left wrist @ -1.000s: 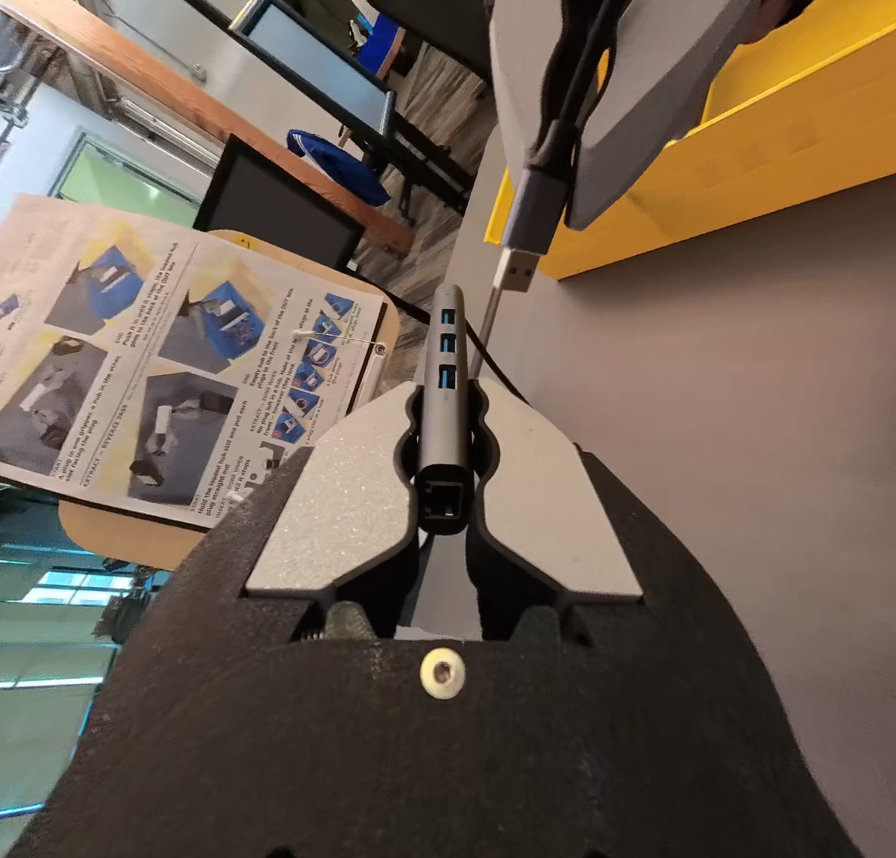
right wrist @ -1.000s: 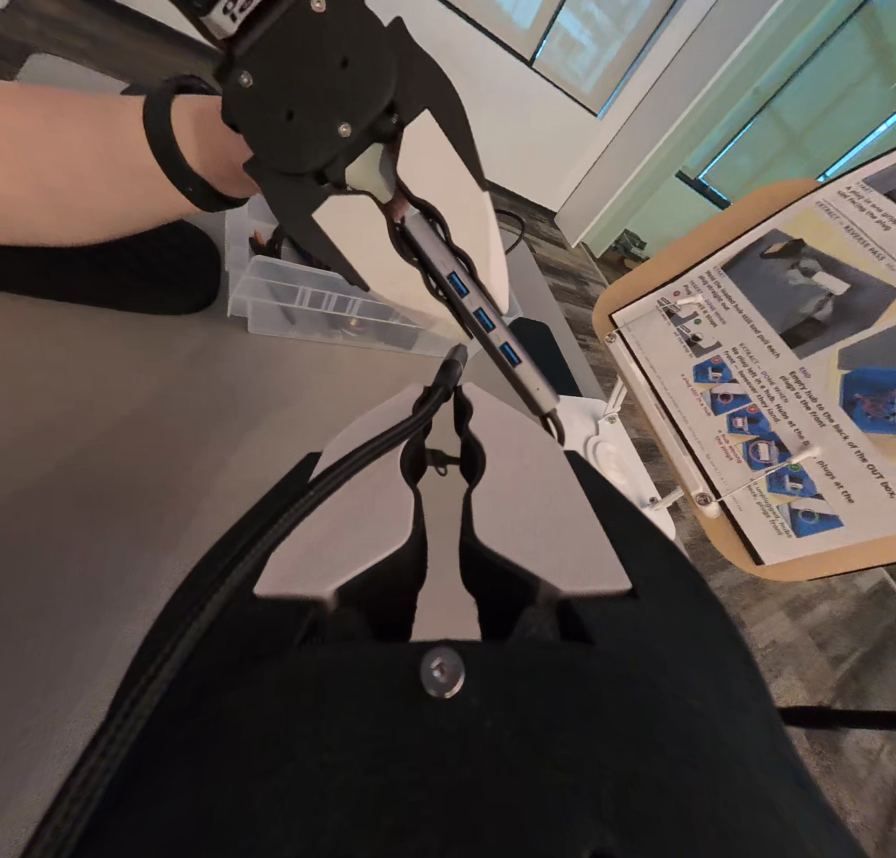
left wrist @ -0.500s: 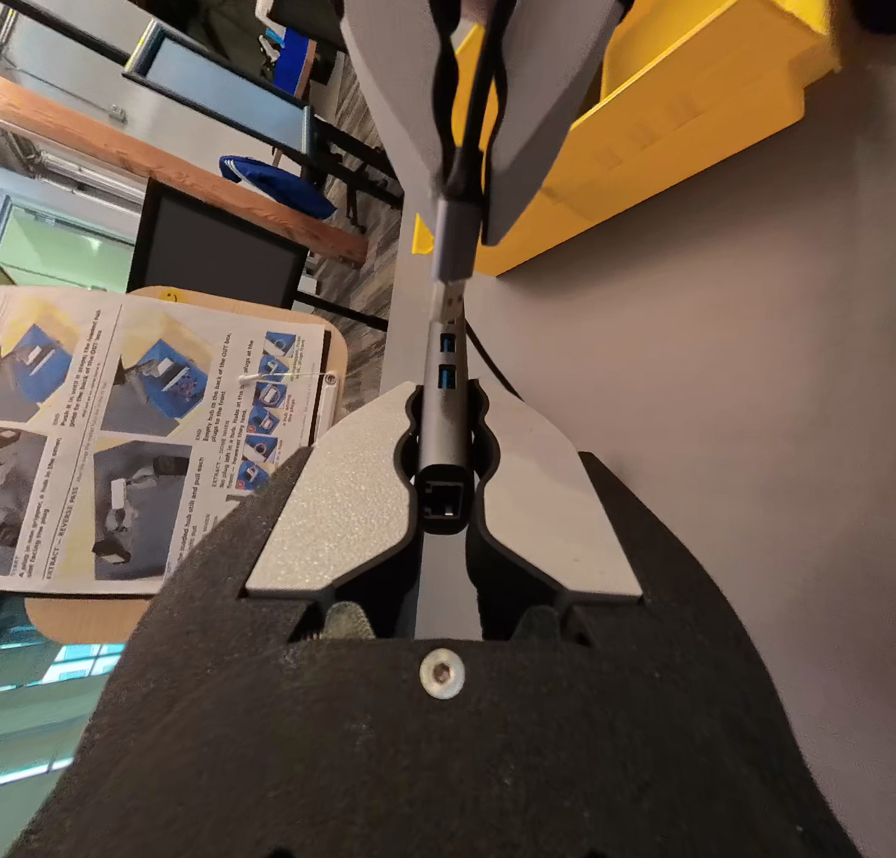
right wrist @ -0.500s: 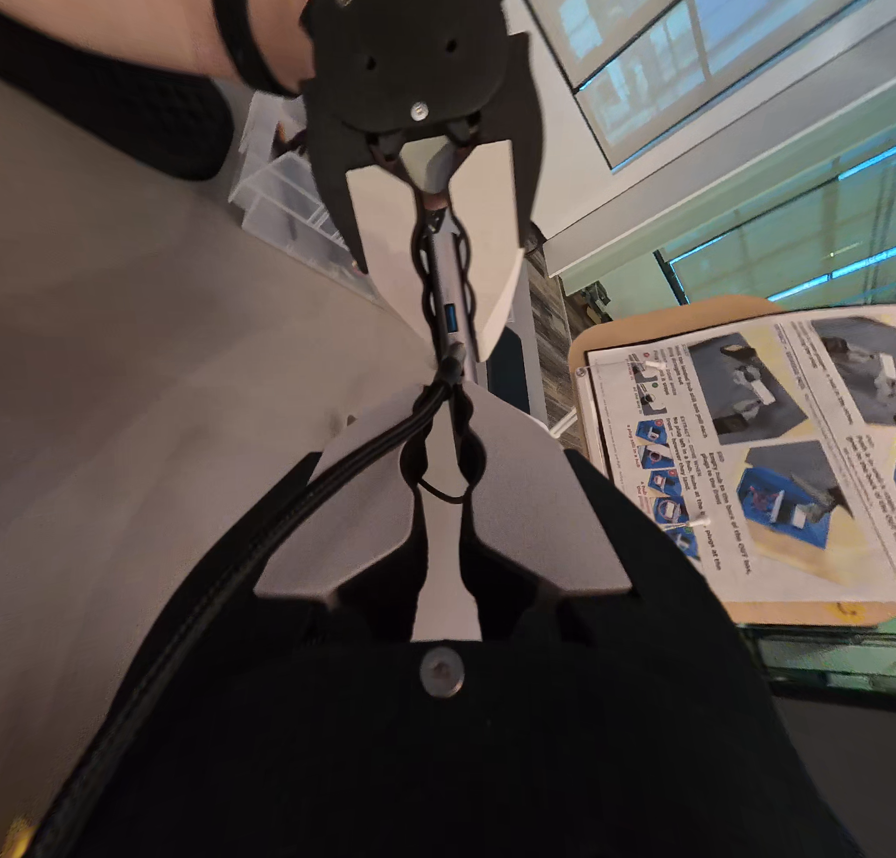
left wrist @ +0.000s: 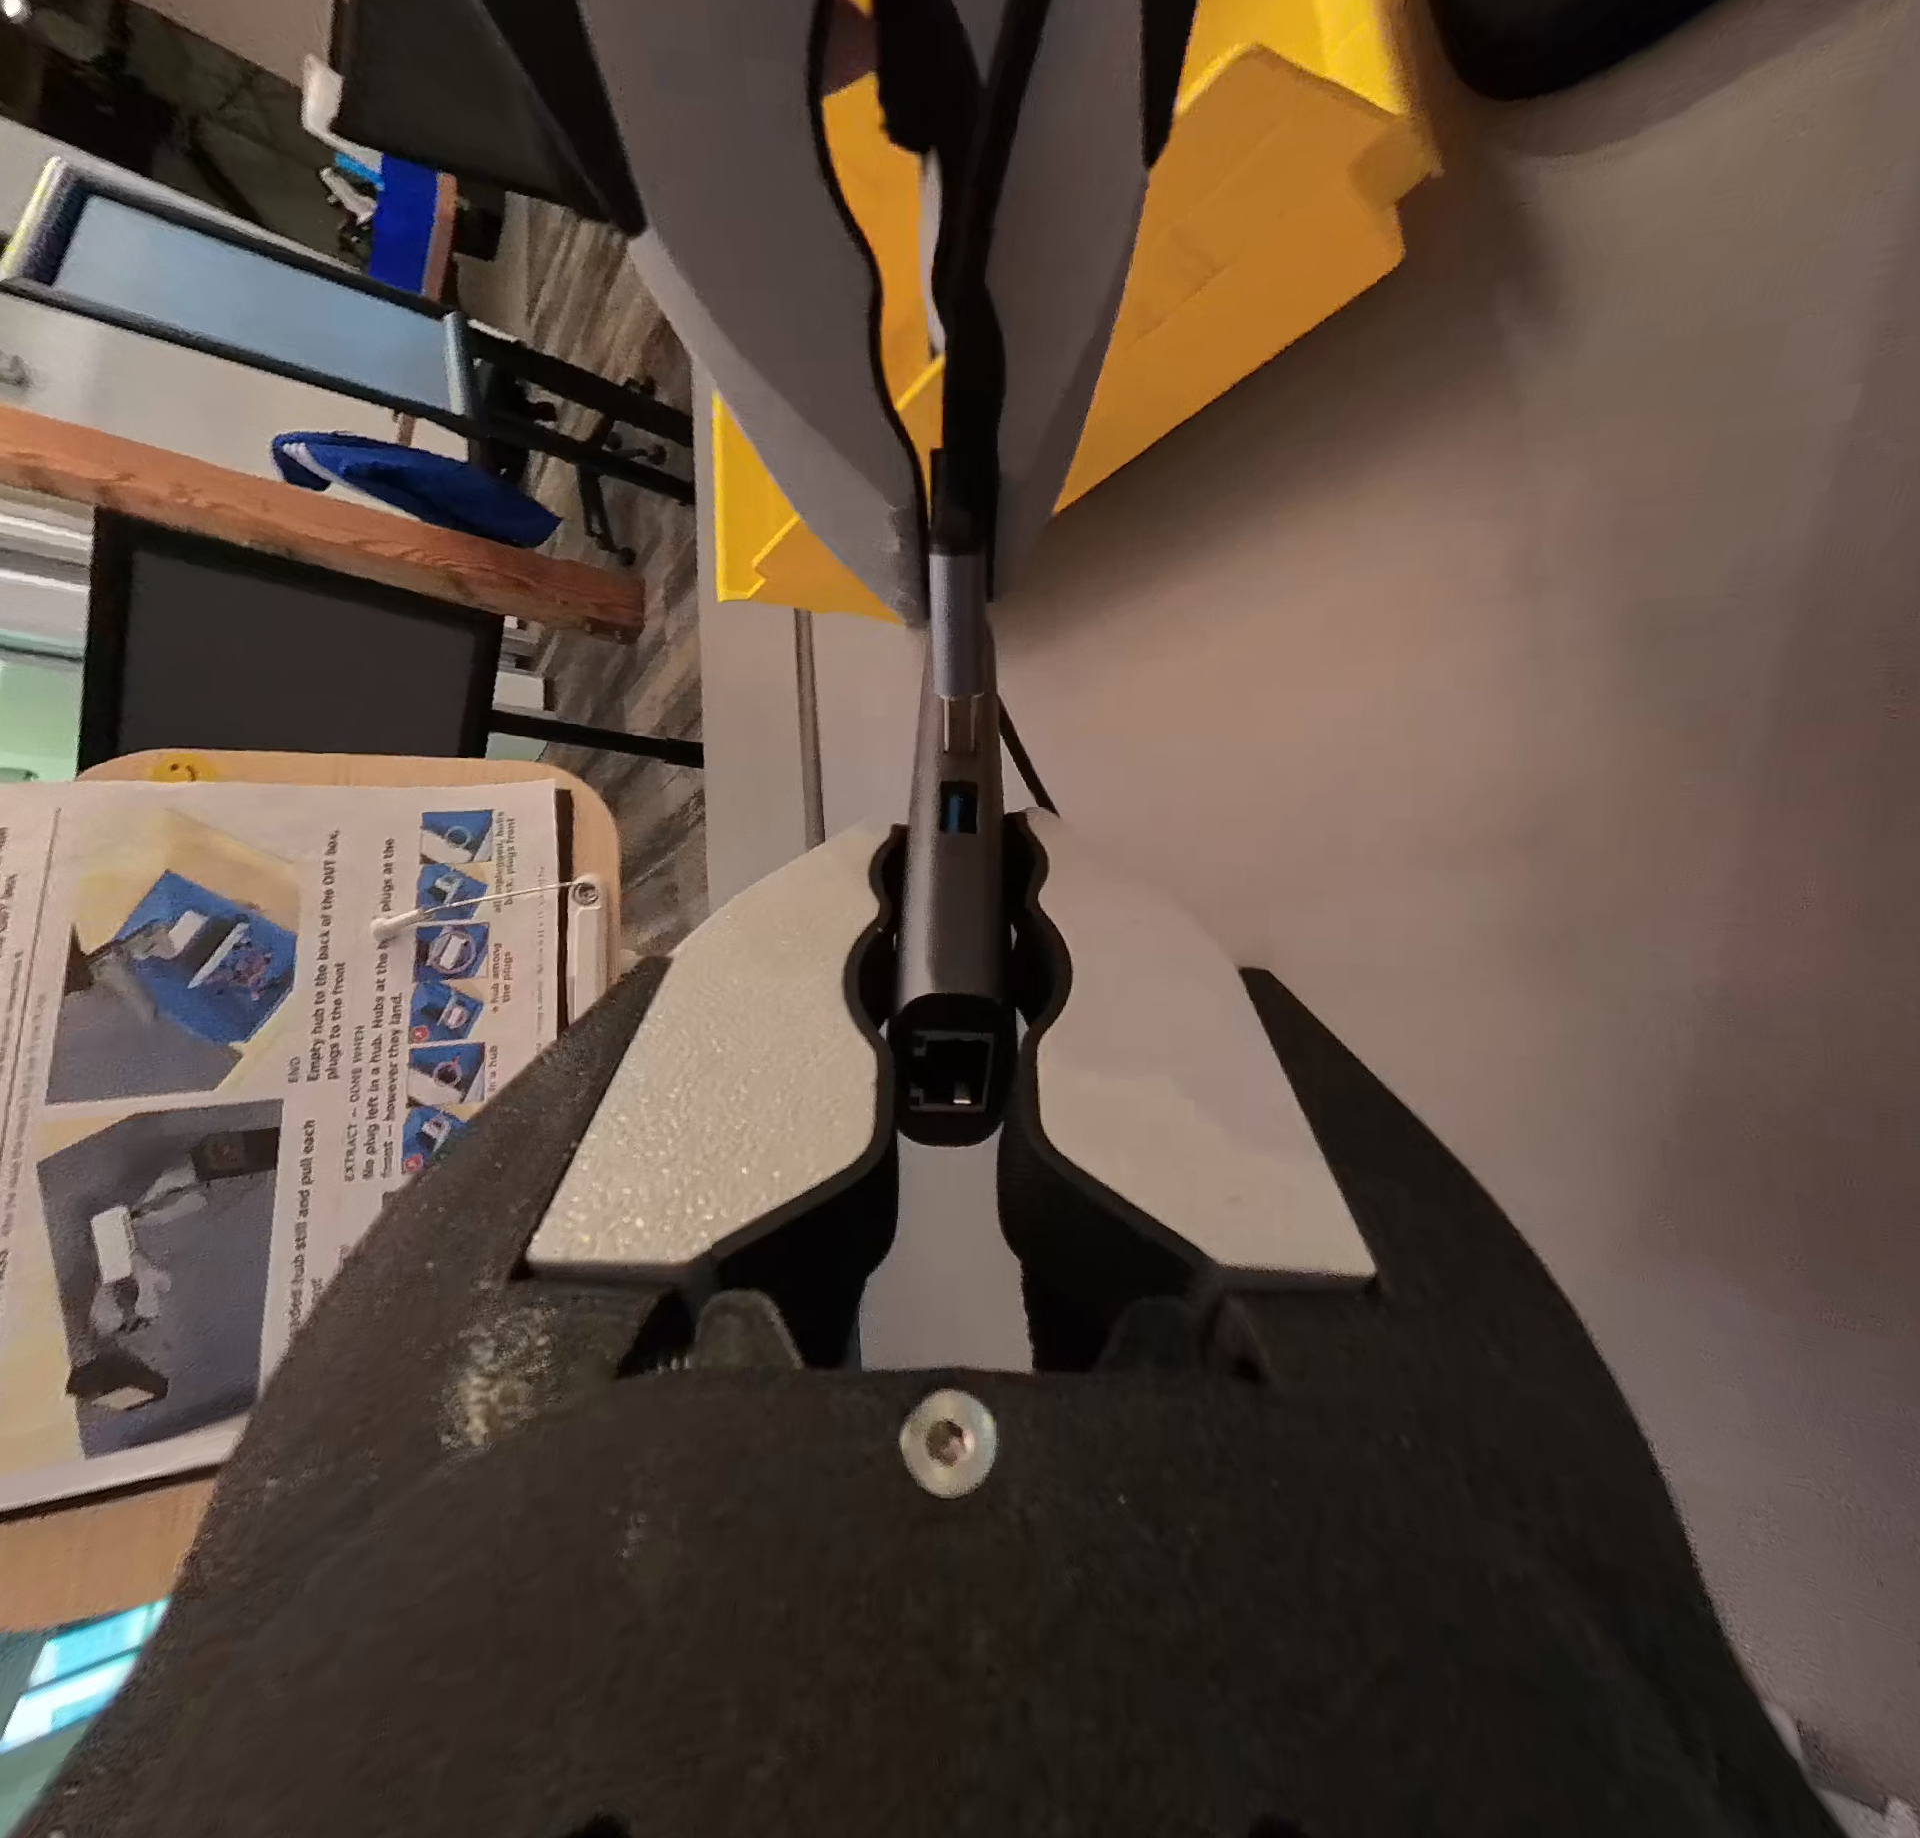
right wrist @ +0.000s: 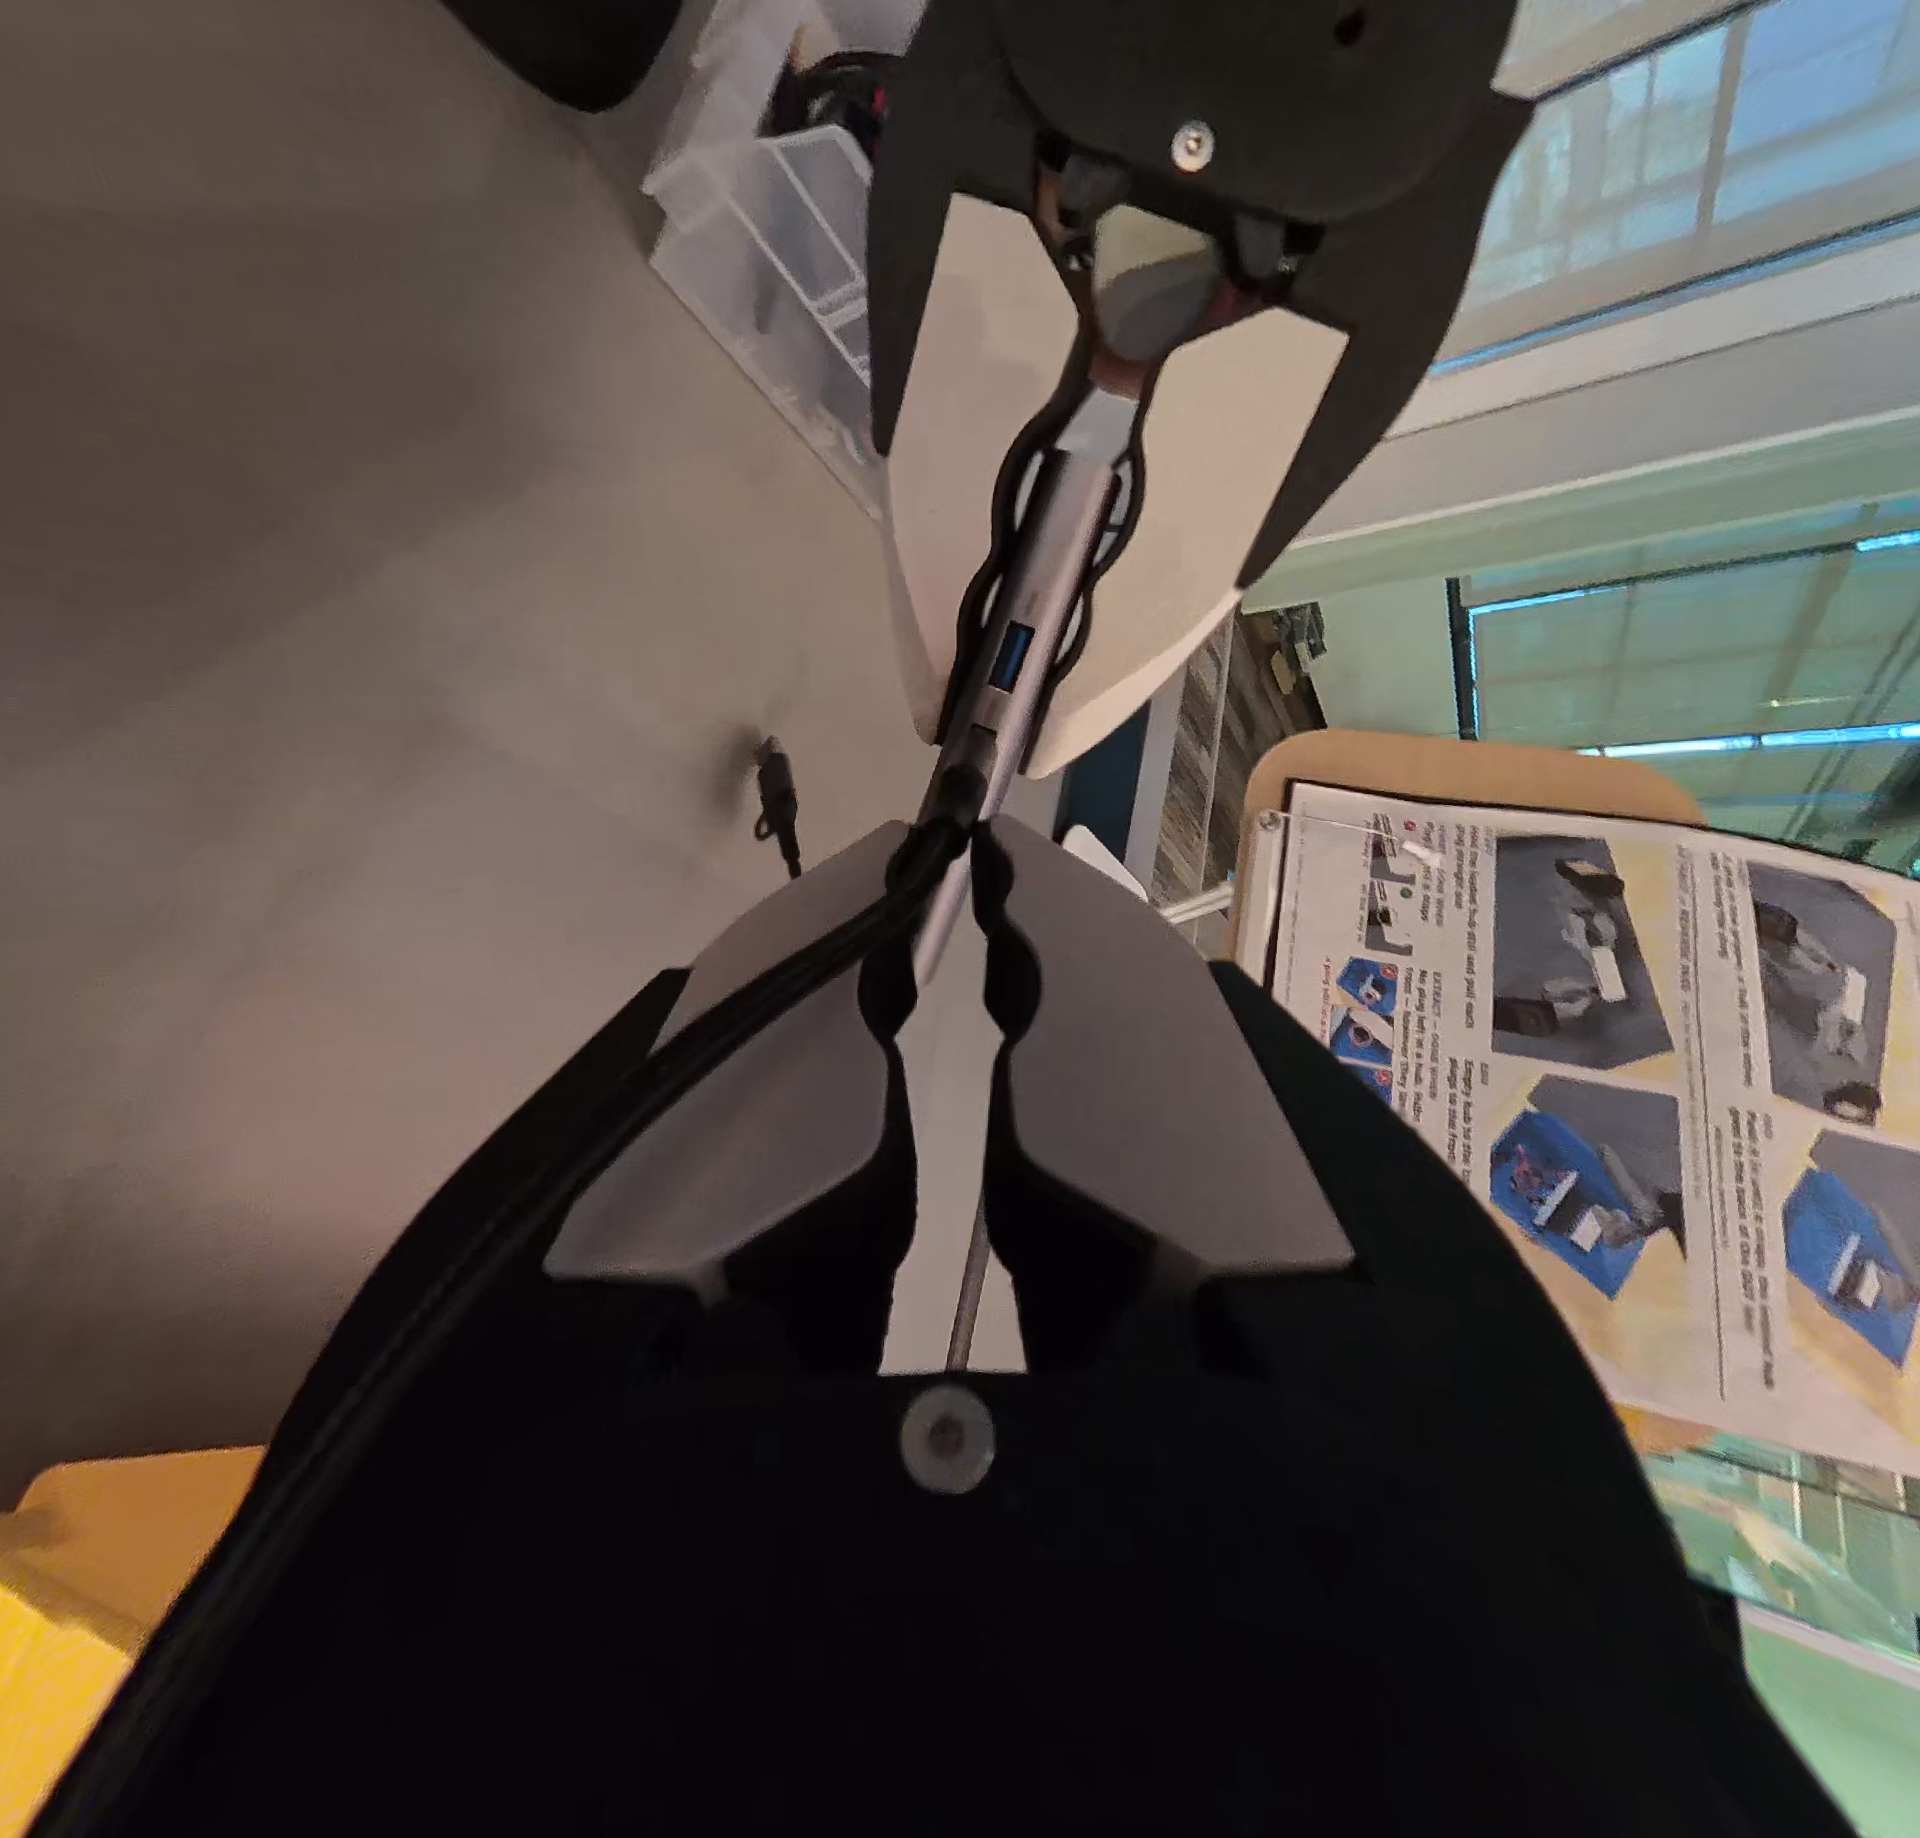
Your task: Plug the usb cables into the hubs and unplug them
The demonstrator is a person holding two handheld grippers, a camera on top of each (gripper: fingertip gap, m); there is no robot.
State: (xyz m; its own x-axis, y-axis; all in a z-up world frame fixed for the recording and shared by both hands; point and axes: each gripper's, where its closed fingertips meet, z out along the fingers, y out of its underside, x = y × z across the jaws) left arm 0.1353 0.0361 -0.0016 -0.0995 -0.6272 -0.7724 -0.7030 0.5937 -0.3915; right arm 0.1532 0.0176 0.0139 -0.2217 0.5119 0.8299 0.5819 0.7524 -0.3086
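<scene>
My left gripper [left wrist: 954, 832] is shut on a slim grey USB hub [left wrist: 948, 957], network socket end toward the camera. One blue port [left wrist: 961, 817] shows just past the fingertips. My right gripper [left wrist: 951, 593] comes in from above, shut on a black cable's grey USB plug [left wrist: 956, 635]. The plug's metal tip [left wrist: 961, 723] meets the hub just beyond the blue port and part of the metal still shows. In the right wrist view my right gripper [right wrist: 948, 832] holds the cable [right wrist: 727, 1019] tip to tip with the left gripper [right wrist: 997, 739] and hub [right wrist: 1060, 552].
A yellow bin [left wrist: 1226, 261] stands behind the right gripper on the grey table [left wrist: 1507, 905]. A clear plastic box [right wrist: 769, 230] and a loose black cable end [right wrist: 777, 791] lie on the table. An instruction sheet on a wooden board [left wrist: 260, 1061] stands beside the table. My left and right fingertips are right by each other.
My right gripper has swung the plug from beside the hub into line with it and moved closer. The plug tip now meets a hub port. Fewer blue ports show.
</scene>
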